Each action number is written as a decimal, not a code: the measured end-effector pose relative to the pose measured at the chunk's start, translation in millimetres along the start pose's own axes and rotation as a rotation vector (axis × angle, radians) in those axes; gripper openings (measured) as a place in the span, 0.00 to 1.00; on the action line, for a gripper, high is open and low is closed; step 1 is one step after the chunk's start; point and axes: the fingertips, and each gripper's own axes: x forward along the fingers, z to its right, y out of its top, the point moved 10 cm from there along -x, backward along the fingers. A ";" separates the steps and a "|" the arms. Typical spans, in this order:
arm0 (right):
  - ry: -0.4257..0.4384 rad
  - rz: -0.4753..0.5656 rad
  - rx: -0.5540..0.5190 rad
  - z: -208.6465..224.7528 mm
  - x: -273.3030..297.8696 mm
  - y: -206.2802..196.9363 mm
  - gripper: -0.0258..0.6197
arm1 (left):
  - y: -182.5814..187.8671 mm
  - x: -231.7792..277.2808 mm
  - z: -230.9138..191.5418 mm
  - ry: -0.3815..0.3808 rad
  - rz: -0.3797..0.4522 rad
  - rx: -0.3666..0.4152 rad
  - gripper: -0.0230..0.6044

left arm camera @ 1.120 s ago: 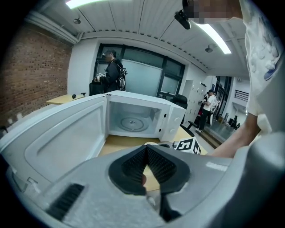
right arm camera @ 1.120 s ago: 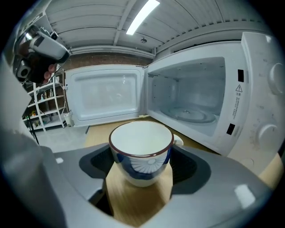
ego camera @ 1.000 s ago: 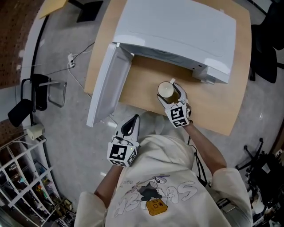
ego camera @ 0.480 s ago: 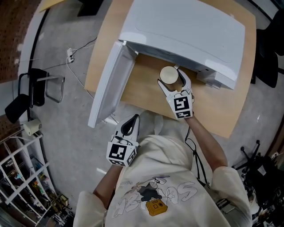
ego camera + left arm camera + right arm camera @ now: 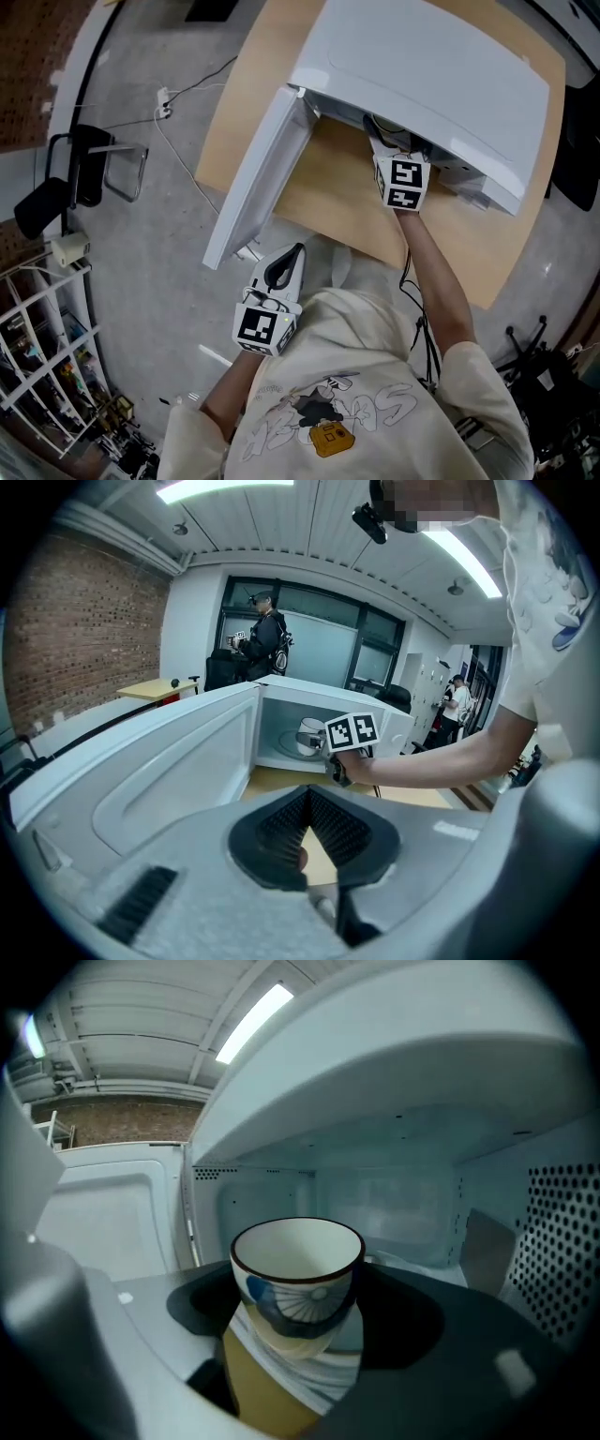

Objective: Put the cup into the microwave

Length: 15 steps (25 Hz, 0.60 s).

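From where I stand, the right gripper [image 5: 298, 1324] is reached into the open mouth of the white microwave [image 5: 431, 75], with only its marker cube and the person's forearm showing outside under the overhang of the top in the head view. Its jaws are spread just as wide as the cup [image 5: 298, 1274] and press on it from both sides, so the cup sits pinched between the dark pads, upright, with its opening facing up. It is a white cup with a dark rim and a blue fan-like pattern on its side, and it is inside the oven cavity near the front, the perforated side wall to its right and the back wall behind it. I can't tell whether its base is touching the oven floor. The microwave door [image 5: 258, 178] is swung fully out to the left, over the edge of the wooden table [image 5: 328, 197]. The left gripper [image 5: 307, 803] is held low by the person's body, well apart from the microwave and pointed toward it; its ribbed pads meet at the tips with nothing between them. Looking along it, the cup shows small inside the cavity just beyond the other gripper's cube. A person in dark clothes [image 5: 262, 635] stands at the far end of the room.
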 end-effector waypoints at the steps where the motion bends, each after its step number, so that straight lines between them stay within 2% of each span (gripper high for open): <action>1: -0.016 -0.003 0.008 1.9 5.2 -0.2 0.65 | 1.2 -0.3 -1.5 0.003 0.004 -0.003 0.04; 6: -0.078 -0.025 0.022 6.9 17.0 -8.0 0.65 | 2.2 -1.4 -10.9 0.008 0.005 -0.026 0.04; 11: -0.082 -0.014 0.020 6.2 18.0 -8.1 0.66 | 2.5 0.1 -15.9 -0.002 0.007 -0.036 0.05; 13: -0.083 -0.021 0.030 7.6 13.9 -8.0 0.71 | 3.1 1.9 -15.3 -0.014 0.010 -0.038 0.05; 15: -0.097 -0.029 0.053 8.7 4.3 -7.5 0.71 | 3.5 4.7 -14.5 -0.023 0.008 -0.037 0.05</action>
